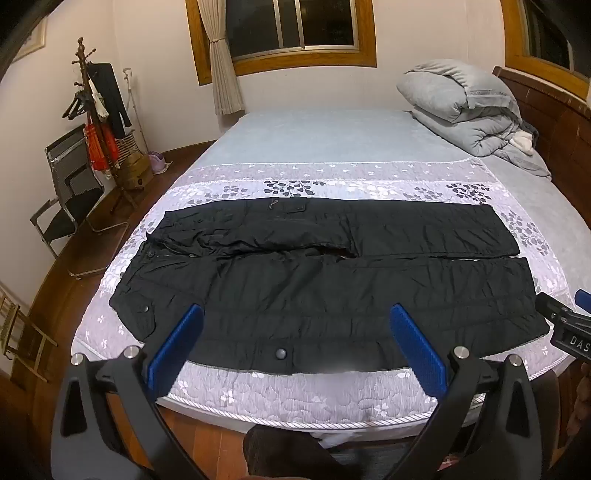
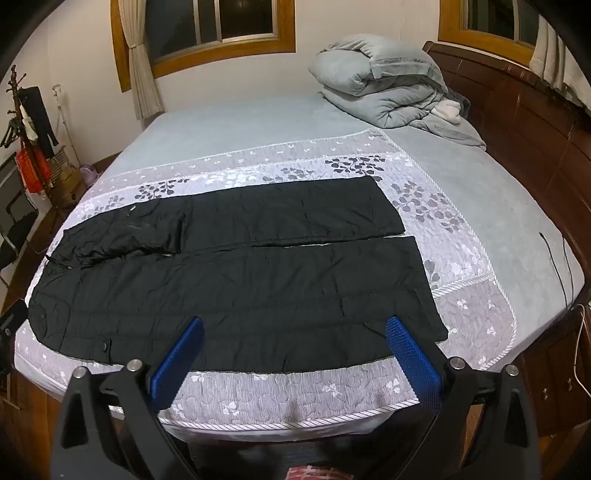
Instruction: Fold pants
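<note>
One pants (image 1: pixel 314 280), one bed (image 1: pixel 332 147), one duvet (image 1: pixel 465 107), two windows (image 1: pixel 291 26), maybe one chair (image 1: pixel 70 192).

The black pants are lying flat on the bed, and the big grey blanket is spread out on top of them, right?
Not quite. The black pants do lie flat on the bed, but the grey blanket is not on top of them. It is bundled up at the far corner of the bed near the wooden headboard, well apart from the pants. The right wrist view shows this.

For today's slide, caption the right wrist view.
Open right gripper above black pants spread flat on the bed.
</note>
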Available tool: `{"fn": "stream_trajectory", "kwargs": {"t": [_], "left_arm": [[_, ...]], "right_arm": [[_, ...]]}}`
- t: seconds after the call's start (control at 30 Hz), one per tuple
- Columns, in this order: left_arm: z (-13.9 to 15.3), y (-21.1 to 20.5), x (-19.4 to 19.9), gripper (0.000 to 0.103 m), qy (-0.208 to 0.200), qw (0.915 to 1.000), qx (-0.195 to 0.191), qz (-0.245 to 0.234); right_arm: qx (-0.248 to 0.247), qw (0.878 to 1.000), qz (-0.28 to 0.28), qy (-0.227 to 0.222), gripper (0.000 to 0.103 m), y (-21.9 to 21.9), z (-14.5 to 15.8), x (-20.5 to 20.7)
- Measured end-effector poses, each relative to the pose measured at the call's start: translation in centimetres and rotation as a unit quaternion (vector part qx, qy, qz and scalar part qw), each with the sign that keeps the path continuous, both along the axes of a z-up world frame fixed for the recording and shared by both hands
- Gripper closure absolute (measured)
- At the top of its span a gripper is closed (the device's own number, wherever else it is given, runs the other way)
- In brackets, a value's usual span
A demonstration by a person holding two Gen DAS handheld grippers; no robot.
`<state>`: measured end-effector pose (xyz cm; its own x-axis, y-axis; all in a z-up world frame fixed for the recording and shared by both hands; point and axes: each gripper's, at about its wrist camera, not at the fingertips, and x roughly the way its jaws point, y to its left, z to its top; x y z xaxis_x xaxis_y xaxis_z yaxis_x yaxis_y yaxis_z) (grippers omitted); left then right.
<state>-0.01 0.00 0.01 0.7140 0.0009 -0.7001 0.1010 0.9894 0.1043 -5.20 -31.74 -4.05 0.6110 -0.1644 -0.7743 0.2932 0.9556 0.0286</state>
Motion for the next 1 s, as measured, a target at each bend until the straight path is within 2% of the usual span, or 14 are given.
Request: {"fn": "stream_trajectory", "kwargs": {"t": [1.0], "left_arm": [[-0.3,-1.2,0.3,0.003,-0.001,1.0,-0.001,-0.004]], "right_arm": [[0.009,1.0,-0.002,0.007,0.003,-0.5,-0.9,0.2]]}}
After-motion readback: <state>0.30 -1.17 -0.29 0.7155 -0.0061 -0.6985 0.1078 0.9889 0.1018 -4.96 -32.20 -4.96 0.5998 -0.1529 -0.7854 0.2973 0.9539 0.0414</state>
